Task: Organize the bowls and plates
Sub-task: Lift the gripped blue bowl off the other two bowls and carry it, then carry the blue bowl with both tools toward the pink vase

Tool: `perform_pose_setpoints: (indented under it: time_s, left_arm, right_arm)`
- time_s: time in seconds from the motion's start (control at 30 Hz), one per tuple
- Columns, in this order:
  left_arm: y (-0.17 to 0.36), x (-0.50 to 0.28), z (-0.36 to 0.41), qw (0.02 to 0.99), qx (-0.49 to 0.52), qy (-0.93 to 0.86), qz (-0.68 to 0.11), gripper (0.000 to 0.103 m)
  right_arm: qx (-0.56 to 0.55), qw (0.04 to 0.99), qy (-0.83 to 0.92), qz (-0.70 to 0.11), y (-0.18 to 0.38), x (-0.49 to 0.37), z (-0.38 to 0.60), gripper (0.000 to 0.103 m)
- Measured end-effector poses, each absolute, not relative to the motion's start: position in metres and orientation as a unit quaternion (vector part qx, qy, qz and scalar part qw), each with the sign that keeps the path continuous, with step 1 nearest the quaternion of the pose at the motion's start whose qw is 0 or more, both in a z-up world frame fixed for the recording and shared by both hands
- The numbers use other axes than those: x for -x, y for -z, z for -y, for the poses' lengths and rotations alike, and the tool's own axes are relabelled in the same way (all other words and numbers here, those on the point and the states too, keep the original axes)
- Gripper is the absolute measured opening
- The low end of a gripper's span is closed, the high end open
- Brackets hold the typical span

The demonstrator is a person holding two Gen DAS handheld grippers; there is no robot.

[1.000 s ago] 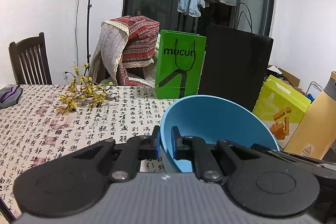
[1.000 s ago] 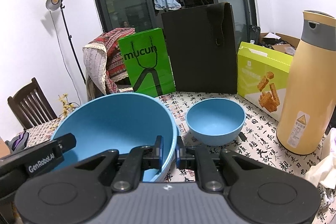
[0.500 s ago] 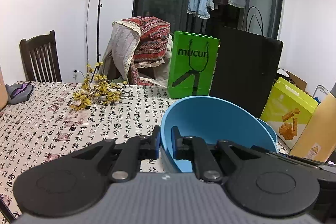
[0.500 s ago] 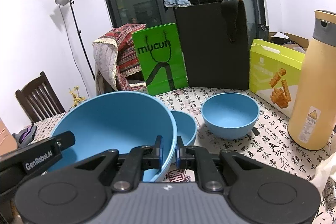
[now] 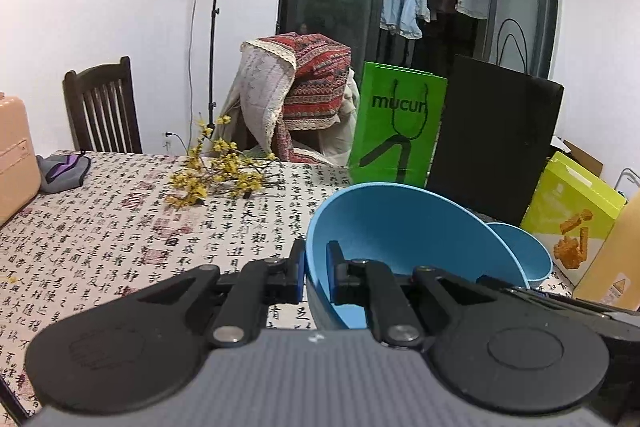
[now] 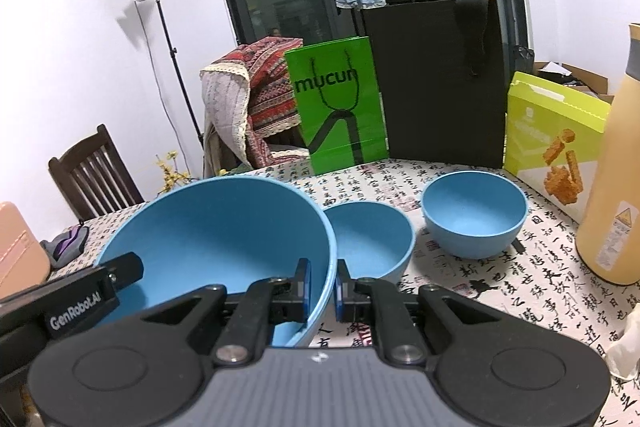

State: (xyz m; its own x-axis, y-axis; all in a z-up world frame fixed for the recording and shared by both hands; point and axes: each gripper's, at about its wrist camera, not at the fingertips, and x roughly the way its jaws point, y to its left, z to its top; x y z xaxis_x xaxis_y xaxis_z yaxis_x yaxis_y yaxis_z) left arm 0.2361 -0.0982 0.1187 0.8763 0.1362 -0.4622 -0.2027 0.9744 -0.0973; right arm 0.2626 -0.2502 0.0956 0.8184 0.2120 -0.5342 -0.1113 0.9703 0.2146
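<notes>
Two small blue bowls (image 6: 368, 239) (image 6: 474, 213) sit on the script-print tablecloth (image 5: 120, 227) ahead, backed by a green bag (image 6: 340, 111), black bag (image 6: 440, 79), yellow box (image 6: 554, 143) and tan flask (image 6: 612, 167), with yellow flowers (image 5: 216, 167) off left. The big bowl (image 6: 224, 223), plain matte blue, is up off the table, just in front of the nearer small bowl. Left gripper (image 5: 314, 269) and right gripper (image 6: 322, 285) are each clamped narrow on its rim, one either side
</notes>
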Motion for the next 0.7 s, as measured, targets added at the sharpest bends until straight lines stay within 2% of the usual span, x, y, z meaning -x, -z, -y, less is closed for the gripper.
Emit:
perform_pose_setpoints:
  time_s: [0.7]
  left_arm:
    - [-0.118, -0.205, 0.061, 0.961, 0.08, -0.136, -0.227, 0.011]
  right_arm:
    - [-0.076, 0.944, -0.135, -0.292, -0.096, -0.249, 0.209, 0.011]
